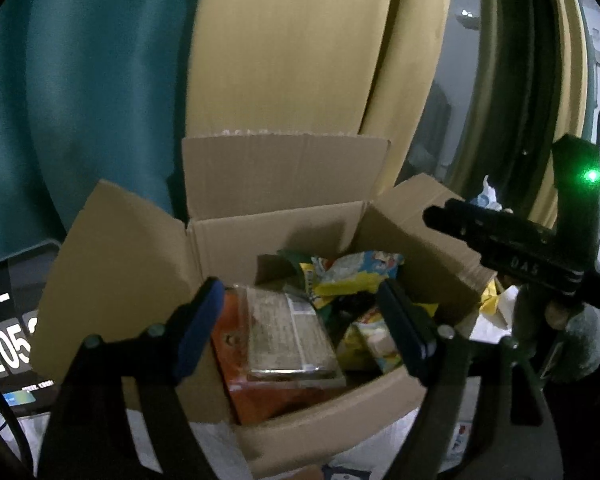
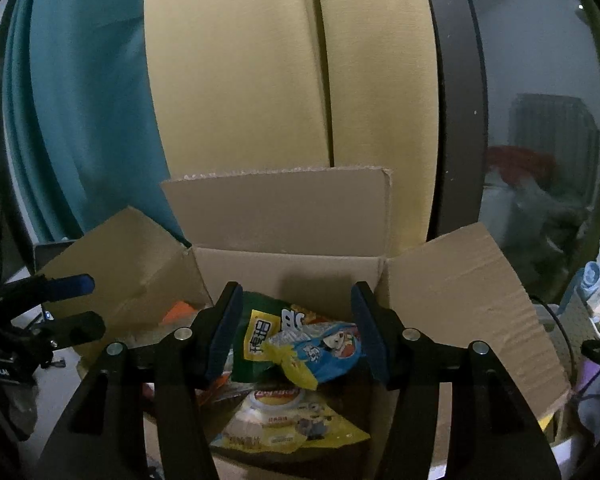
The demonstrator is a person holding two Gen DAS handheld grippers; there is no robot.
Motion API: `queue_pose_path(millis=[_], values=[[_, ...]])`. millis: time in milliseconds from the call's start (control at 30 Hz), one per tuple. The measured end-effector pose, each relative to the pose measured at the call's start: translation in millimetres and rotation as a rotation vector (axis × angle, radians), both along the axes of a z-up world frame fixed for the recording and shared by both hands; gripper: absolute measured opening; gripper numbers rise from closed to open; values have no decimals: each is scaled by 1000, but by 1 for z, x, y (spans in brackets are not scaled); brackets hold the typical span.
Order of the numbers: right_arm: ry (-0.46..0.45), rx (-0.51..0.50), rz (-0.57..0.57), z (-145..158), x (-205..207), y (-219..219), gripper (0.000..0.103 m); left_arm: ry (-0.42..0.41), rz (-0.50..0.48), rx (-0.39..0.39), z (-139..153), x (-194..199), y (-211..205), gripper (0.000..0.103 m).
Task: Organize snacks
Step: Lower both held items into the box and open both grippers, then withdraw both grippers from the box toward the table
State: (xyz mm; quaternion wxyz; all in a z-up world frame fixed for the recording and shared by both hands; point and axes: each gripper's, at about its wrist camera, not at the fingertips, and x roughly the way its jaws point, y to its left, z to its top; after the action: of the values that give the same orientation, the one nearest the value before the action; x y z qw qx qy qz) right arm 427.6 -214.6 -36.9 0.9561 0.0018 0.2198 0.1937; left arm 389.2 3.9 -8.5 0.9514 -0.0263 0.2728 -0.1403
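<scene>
Two curtains behind; one cardboard box [image 2: 284,268], two hand-held grippers open.

Black left tool [image 1: 300,328] and right tool [image 2: 296,332], blue pads, silver screws.

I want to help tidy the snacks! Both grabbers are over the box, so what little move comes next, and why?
Probably lift both grippers up and away. The left gripper and right gripper are both open, holding nothing, and the clear tray pack and blue snack bag already lie inside the cardboard box.
</scene>
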Motion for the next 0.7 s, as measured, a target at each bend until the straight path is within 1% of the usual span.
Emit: queue_pose_path(millis=[367,700], values=[[-12,-13,15,11,-41,8,59,-33,-11,-17,12,-40,-1,81],[-31,-16,22,19,-92,9,59,-55,-24,-30,19,-87,-2,82]])
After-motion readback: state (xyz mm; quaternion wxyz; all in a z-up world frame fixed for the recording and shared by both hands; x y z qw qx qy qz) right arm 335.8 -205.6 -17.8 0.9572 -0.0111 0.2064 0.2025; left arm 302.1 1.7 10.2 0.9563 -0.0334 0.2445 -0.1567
